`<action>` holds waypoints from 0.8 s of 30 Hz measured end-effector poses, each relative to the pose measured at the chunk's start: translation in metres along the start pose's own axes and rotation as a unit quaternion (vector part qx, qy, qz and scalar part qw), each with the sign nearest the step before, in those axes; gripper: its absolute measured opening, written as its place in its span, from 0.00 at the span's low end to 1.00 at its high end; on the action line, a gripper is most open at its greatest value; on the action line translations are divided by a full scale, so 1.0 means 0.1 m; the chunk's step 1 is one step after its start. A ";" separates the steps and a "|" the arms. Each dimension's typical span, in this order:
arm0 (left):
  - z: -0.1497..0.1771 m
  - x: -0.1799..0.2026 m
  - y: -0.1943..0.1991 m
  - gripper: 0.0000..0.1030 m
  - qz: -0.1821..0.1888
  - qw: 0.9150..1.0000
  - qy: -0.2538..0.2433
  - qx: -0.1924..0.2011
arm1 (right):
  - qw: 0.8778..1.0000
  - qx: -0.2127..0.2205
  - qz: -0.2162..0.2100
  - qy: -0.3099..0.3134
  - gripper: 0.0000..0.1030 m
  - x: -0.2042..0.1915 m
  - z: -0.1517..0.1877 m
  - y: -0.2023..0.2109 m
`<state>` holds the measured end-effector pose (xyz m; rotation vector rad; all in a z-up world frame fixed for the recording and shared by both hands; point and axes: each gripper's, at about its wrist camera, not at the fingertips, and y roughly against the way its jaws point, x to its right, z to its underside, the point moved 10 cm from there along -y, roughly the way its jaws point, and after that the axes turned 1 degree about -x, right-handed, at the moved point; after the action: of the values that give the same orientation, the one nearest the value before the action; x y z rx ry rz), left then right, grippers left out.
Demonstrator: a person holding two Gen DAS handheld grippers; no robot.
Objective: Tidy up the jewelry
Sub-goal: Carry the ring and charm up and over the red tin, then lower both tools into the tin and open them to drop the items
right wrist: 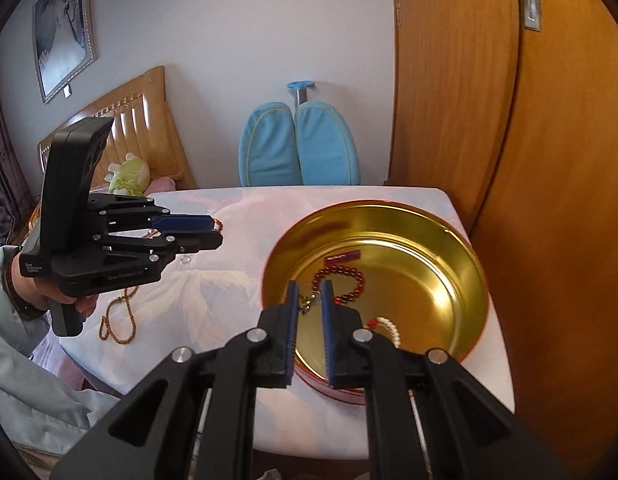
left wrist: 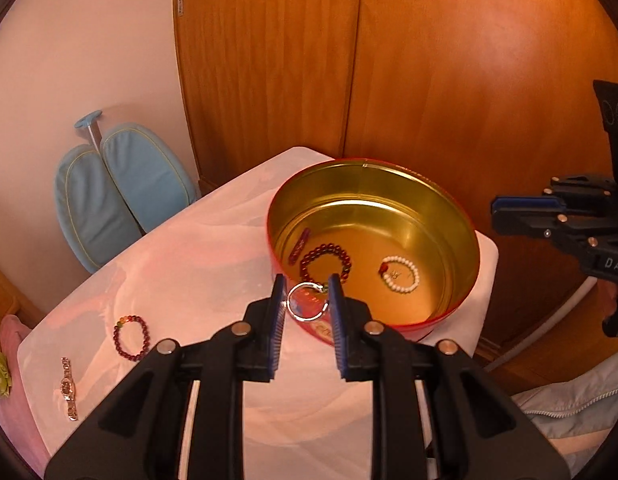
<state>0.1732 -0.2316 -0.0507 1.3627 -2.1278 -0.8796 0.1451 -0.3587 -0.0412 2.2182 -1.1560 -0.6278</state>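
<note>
A thin silver ring (left wrist: 307, 301) is pinched between the blue ribbed pads of the left tool (left wrist: 307, 300) at lower centre, just over the near rim of the round tin (left wrist: 449, 196). The right tool (right wrist: 309, 300) is spread, a small metal clasp (right wrist: 307, 303) seen between its fingers. Inside the gold-lined tin lie a dark red bead bracelet (left wrist: 325, 262) and a white pearl bracelet (left wrist: 401, 274). On the pale counter (left wrist: 197, 248), lower left, a beaded bracelet (left wrist: 131, 338) and a watch (left wrist: 68, 388) are seen.

left wrist: close above tin (left wrist: 373, 184) | right wrist: opposite side, same tin
</note>
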 end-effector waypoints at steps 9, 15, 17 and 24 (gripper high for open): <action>-0.28 0.43 -0.45 0.21 0.026 0.998 -0.033 -0.044 | 0.999 -0.030 0.007 -0.025 0.12 0.50 0.14 -0.11; -0.45 0.39 -1.08 0.21 0.041 0.988 -0.090 -0.118 | 0.995 -0.069 0.004 -0.074 0.12 0.75 0.11 -0.48; -0.45 0.37 -1.28 0.21 0.051 0.983 -0.100 -0.143 | 0.994 -0.089 0.017 -0.068 0.12 0.80 0.10 -0.66; -0.26 0.36 -1.82 0.21 0.082 0.961 -0.136 -0.224 | 0.983 -0.164 0.015 -0.079 0.12 0.94 0.20 -1.24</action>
<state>0.2895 -0.3271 -0.1630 0.8619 -2.0226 -1.4393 0.2534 -0.3838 -0.1509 1.8970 -1.0716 -0.9250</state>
